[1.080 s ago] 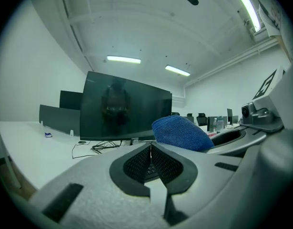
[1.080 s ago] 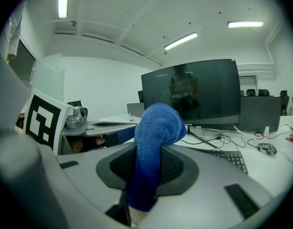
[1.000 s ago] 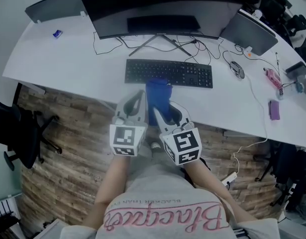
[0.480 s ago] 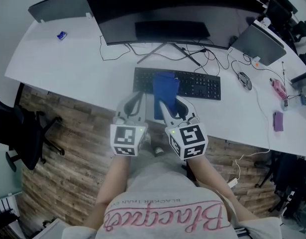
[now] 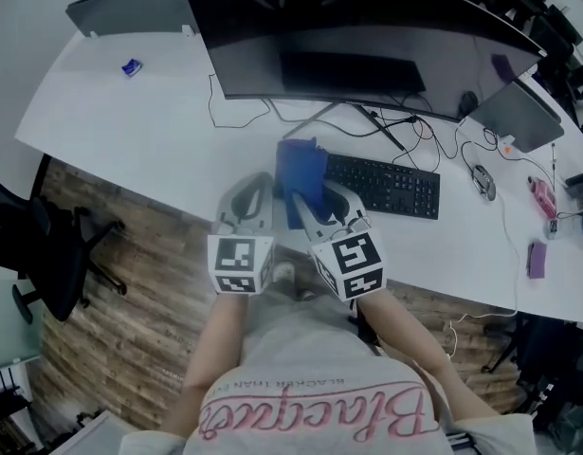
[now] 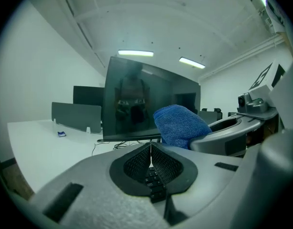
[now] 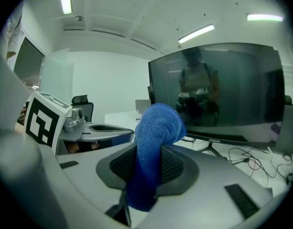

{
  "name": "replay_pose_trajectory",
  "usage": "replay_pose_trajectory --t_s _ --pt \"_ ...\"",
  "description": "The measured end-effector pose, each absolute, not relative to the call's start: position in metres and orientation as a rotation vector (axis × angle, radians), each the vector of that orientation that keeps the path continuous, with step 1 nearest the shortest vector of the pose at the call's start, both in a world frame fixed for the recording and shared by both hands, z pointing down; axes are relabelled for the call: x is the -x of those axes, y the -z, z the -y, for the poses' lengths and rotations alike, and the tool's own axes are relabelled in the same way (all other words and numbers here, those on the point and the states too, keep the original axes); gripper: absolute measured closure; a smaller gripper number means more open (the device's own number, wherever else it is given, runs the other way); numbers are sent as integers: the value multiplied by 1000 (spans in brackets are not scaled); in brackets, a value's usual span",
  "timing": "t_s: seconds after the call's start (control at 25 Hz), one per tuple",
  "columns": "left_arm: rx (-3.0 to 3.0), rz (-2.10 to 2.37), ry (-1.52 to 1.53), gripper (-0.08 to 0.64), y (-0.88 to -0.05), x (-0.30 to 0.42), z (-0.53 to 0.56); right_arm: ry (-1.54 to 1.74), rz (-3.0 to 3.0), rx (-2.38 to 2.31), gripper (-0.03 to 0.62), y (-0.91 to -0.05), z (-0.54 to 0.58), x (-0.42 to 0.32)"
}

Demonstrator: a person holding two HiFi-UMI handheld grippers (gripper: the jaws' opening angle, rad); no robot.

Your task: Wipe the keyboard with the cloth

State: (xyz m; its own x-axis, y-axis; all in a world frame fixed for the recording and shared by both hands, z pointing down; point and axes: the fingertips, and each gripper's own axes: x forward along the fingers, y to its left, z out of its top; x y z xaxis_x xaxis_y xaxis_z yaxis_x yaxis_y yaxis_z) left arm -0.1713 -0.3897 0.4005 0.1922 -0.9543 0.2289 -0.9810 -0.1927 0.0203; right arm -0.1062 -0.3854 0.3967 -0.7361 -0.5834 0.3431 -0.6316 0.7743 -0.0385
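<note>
The left tool (image 6: 150, 156) was closed on nothing. The right tool (image 7: 146, 173) pinched the cloth (image 5: 300, 172), which hid its pads and the left end of the keyboard (image 5: 391, 186). The keyboard lay lengthwise left to right on the surface (image 5: 149, 131), below the monitor (image 5: 348, 36).

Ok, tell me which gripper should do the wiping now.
Right. The right gripper is shut on the blue cloth at the keyboard's left end; the left gripper is shut on nothing.

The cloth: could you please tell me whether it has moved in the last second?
Yes: the cloth moved leftward along the keyboard and now covers its left end.
</note>
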Motion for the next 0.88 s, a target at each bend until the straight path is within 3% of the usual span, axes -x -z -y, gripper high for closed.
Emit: replay_pose_trajectory --t_s 0.88 --pt "-2031 1837 -349 554 -493 266 414 -446 2457 -732 489 -514 418 205"
